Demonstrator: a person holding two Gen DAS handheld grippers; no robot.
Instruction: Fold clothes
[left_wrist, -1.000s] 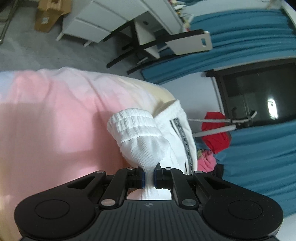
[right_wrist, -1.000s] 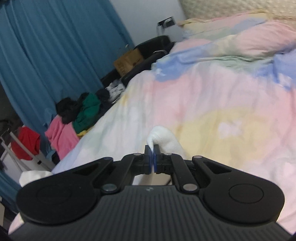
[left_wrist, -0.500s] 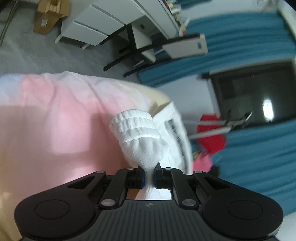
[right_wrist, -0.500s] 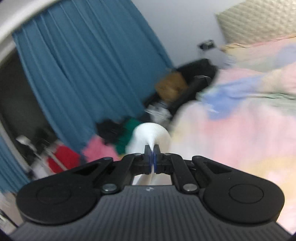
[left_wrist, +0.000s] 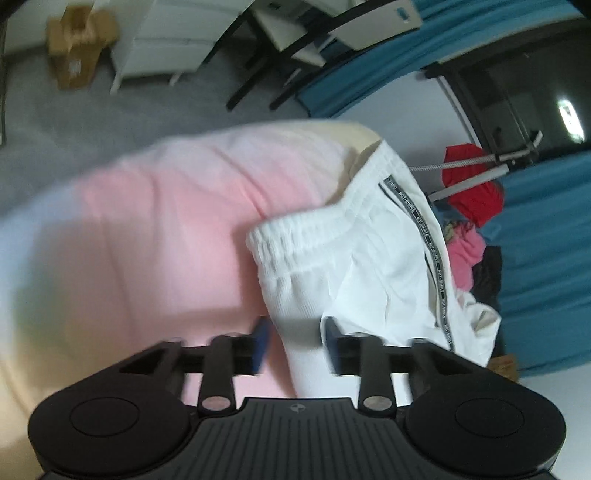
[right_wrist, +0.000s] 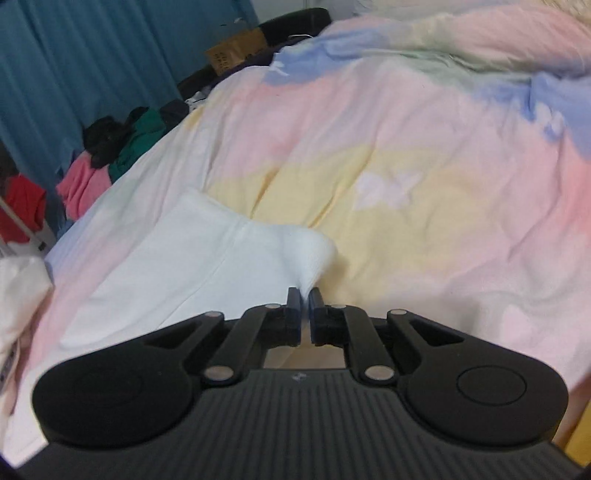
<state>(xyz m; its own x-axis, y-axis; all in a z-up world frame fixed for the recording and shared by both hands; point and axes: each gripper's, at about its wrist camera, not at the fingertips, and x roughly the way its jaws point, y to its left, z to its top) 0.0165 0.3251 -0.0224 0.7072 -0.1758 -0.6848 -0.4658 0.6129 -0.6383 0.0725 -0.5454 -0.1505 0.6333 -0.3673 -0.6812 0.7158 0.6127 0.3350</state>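
Observation:
White trousers with a ribbed elastic band and a black printed side stripe lie on the pastel duvet. My left gripper is open, its blue-padded fingers standing on either side of a strip of the white cloth without pinching it. In the right wrist view the same white trousers lie spread flat on the duvet. My right gripper is shut on a raised peak of that cloth, low over the bed.
Beyond the bed's edge are a pile of pink, green and black clothes, a red garment on a rack, blue curtains, a chair, white drawers and a cardboard box.
My left gripper has opened and let go of the bunched white cloth, which now lies spread out. My right gripper has come back down to the bed, still pinching the cloth.

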